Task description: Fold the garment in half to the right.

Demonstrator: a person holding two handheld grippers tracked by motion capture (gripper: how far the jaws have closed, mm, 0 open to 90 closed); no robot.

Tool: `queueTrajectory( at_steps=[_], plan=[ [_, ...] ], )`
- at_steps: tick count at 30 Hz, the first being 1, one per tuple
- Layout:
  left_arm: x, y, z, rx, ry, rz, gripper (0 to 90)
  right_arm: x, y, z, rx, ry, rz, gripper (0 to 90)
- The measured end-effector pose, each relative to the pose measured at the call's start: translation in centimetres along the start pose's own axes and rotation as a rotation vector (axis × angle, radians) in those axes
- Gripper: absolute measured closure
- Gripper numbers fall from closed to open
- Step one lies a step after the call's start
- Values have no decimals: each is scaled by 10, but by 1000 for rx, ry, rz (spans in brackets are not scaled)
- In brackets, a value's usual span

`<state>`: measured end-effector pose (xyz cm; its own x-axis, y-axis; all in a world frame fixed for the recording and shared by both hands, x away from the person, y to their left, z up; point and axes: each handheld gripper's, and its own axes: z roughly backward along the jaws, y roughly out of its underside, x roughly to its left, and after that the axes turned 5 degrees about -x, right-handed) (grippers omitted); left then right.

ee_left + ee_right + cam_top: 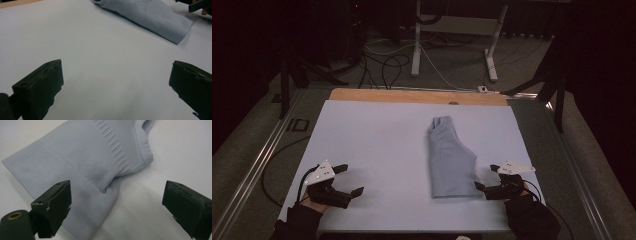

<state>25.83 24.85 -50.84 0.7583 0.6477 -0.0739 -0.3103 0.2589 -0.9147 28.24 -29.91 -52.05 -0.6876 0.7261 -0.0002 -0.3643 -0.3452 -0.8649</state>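
Fabric lay folded on the pale table cover [362, 135]: a light grey-blue garment [451, 159], seemingly a pair of knit shorts doubled over, rested right of centre, its long axis running from the near edge away toward the far wooden edge of the table [412, 95]. Its broad ribbed band sat at the near end and the narrower end pointed away. The right gripper [487, 178] rested on the cover just beside the garment's near right corner, its jaws standing wide apart and empty. In the right gripper view the ribbed band [65, 185] passed under the left jaw's side of the frame, while the other jaw stood over bare cover, so the cloth lay ahead of that tool and off to its left rather than squarely between the jaws. The left gripper [353, 179] sat well apart from the garment, near the table's front left, its jaws likewise spread open with nothing between them; in the left gripper view the garment [150, 17] appeared far ahead and to the right, with the tip of the other gripper [200, 5] beyond it. By that layout the right hand was much the nearer, and any grasp of the near hem would likely fall to it, needing a small shift leftward to bring the cloth's edge between its jaws, while the left would have to cross open cover to reach the opposite side.
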Motion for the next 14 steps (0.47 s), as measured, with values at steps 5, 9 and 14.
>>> queueTrajectory(
  at_steps=[5,9,14],
  plan=[
    [-2,0,-2,6,1,-13,3,-3,0,-1,-20,-17,-29,87],
    [-3,0,-1,3,-5,-21,3,-4,0,-2,-19,-19,-34,87],
    [-2,0,-1,-4,-13,-17,3,-3,-1,-3,-21,-19,-27,87]
  ],
)
